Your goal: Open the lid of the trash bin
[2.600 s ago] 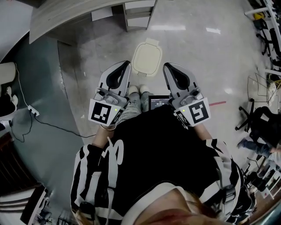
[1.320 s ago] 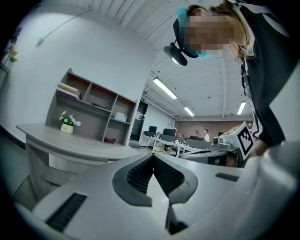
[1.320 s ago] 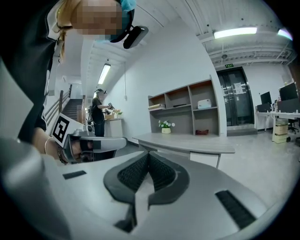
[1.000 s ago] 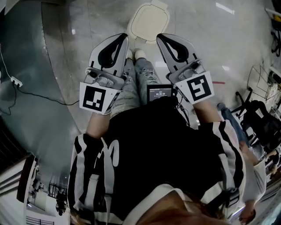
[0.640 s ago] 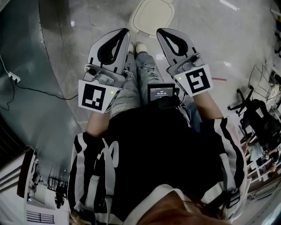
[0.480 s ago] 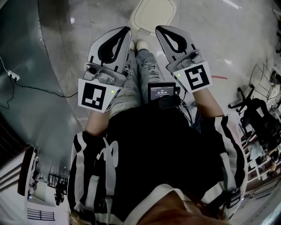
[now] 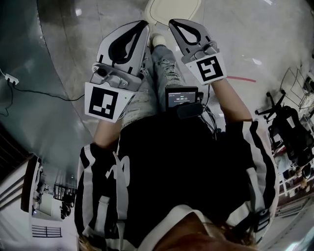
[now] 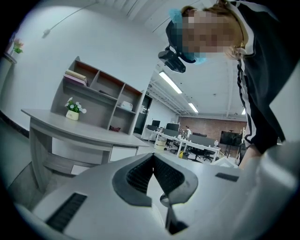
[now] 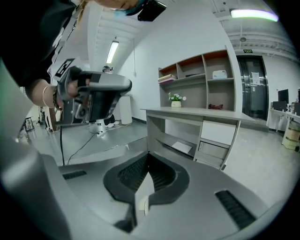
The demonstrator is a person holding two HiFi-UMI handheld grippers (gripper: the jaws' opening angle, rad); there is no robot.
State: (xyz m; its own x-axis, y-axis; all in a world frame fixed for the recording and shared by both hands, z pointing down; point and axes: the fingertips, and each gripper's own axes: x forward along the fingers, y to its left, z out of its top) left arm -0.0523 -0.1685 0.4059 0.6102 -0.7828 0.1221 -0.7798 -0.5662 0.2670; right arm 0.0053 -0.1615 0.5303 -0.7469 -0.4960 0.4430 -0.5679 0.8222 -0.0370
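The trash bin (image 7: 174, 9) stands on the pale floor at the top edge of the head view, its cream lid down and partly cut off by the frame. My left gripper (image 7: 144, 24) is shut on nothing, its tips just below and left of the lid. Beside it my right gripper (image 7: 172, 22) is also shut and empty, its tips close to the lid's near rim. In the left gripper view the left gripper (image 8: 152, 157) faces a grey desk. The right gripper (image 9: 148, 154) faces the desk and shelves; the bin shows in neither gripper view.
The person's legs and pale shoes (image 7: 158, 39) are between the grippers, right before the bin. A power strip and cable (image 7: 11, 80) lie on dark flooring at left. Office chairs (image 7: 289, 132) stand at right. A grey desk (image 9: 197, 117) with shelves is ahead.
Both grippers have moved forward to the bin, the right one farthest. The bin has slid up to the top edge of the head view. Both stay shut.
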